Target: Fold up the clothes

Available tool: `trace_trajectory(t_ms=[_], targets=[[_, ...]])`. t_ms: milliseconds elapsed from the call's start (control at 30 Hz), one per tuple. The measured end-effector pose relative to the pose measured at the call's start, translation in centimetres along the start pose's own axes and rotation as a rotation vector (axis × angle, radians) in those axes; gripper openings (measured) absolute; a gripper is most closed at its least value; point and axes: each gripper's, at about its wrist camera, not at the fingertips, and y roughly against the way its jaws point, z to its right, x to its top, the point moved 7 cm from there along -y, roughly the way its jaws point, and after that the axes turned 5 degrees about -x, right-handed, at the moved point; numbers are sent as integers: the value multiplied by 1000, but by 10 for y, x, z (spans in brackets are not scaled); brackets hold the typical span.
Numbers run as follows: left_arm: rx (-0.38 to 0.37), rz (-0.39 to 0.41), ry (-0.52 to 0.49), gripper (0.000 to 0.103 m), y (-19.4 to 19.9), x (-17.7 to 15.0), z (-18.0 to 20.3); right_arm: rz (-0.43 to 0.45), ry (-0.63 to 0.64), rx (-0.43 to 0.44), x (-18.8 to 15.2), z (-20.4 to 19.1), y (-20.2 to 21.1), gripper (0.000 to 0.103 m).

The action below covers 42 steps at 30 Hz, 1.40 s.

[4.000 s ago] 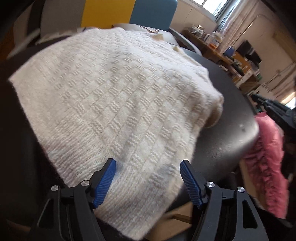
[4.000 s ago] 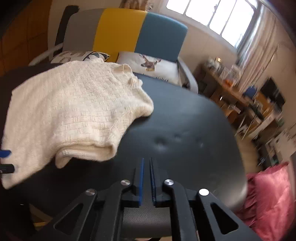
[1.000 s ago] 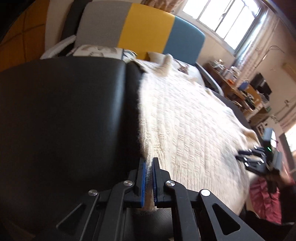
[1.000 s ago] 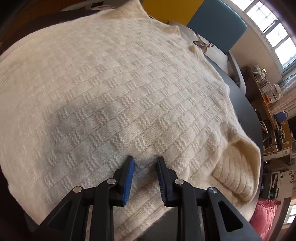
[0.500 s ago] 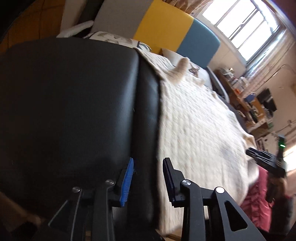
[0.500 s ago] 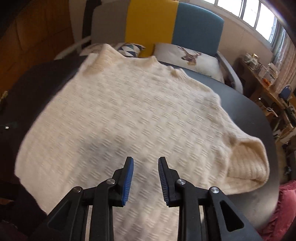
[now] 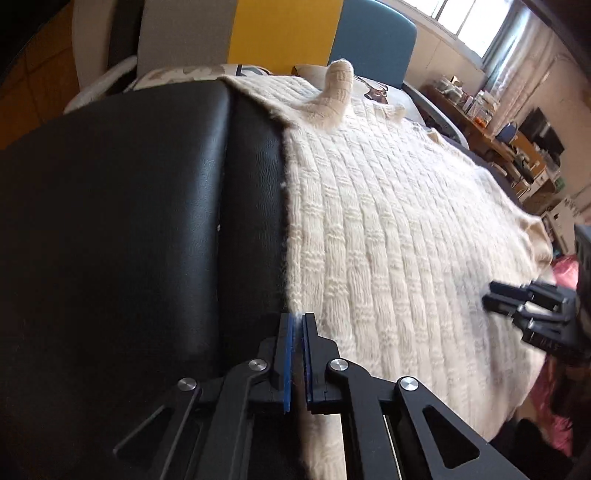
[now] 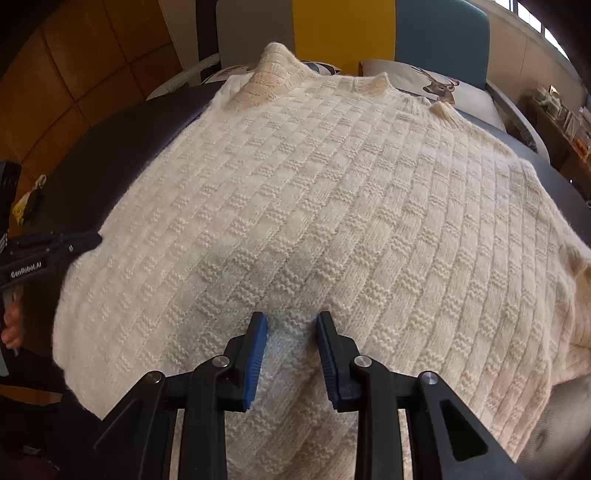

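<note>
Left wrist view: left tongs point(image 7: 298, 321) pinched nearly closed on the near left edge of the cream knit sweater point(image 7: 399, 229), blue pads point(image 7: 287, 354) clamping a sliver of fabric. Sweater spread flat over a black leather seat point(image 7: 129, 221), one sleeve cuff point(image 7: 338, 86) sticking up at the far end. Right wrist view: right tongs point(image 8: 291, 325) parted moderately, hovering over the sweater's near hem, gripping nothing. Beyond, a grey, yellow and blue sofa back point(image 8: 343, 33) and a deer-print cushion point(image 8: 432, 85).
</note>
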Motion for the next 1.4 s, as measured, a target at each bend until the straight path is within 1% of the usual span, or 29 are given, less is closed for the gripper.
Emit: trace_trajectory(t_ms=[133, 200, 233, 300, 367, 400, 433, 467, 533, 667, 733, 767, 833, 900, 967, 1000, 1133, 1233, 1367, 1400], targets=[[-39, -1, 86, 4, 9, -20, -4, 13, 51, 34, -5, -4, 4, 28], [-56, 1, 122, 4, 15, -27, -7, 14, 47, 50, -3, -3, 3, 29], [-50, 6, 146, 4, 21, -28, -12, 13, 37, 58, -2, -2, 3, 29], [-121, 18, 218, 5, 31, -20, -23, 15, 31, 69, -1, -1, 3, 29], [-140, 70, 304, 16, 42, 2, -45, 19, 29, 78, 0, -1, 3, 29], [-144, 85, 331, 30, 45, 17, -55, 22, 27, 81, 1, -1, 3, 29], [-145, 107, 352, 37, 47, 35, -65, 25, 25, 85, 1, 0, 3, 29], [-146, 131, 372, 39, 48, 54, -75, 30, 25, 89, 2, 0, 2, 29], [-147, 148, 381, 41, 45, 94, -91, 39, 25, 96, 2, 1, 1, 29], [-235, 121, 403, 42, 10, 178, -99, 56, 25, 111, 4, 3, -2, 29], [-270, 88, 441, 47, -13, 208, -108, 62, 26, 118, 5, 4, -3, 29], [-287, 72, 461, 47, -26, 223, -113, 59, 29, 121, 5, 4, -3, 29], [-269, 60, 522, 49, -48, 242, -125, 55, 33, 125, 6, 4, -4, 29], [-267, 35, 542, 50, -70, 260, -129, 54, 41, 128, 7, 3, -4, 29], [-257, 40, 570, 50, -85, 280, -133, 56, 51, 130, 8, 3, -5, 29], [-260, 35, 572, 50, -92, 286, -133, 57, 57, 130, 9, 2, -6, 29], [-228, 26, 551, 50, -115, 303, -131, 64, 66, 140, 9, 2, -6, 29], [-219, 24, 533, 50, -124, 313, -129, 71, 68, 140, 7, 2, -4, 29], [-200, 20, 521, 50, -135, 325, -129, 85, 83, 118, 4, -1, -1, 30], [-191, 24, 518, 49, -138, 327, -128, 88, 86, 113, 4, -1, 0, 30]])
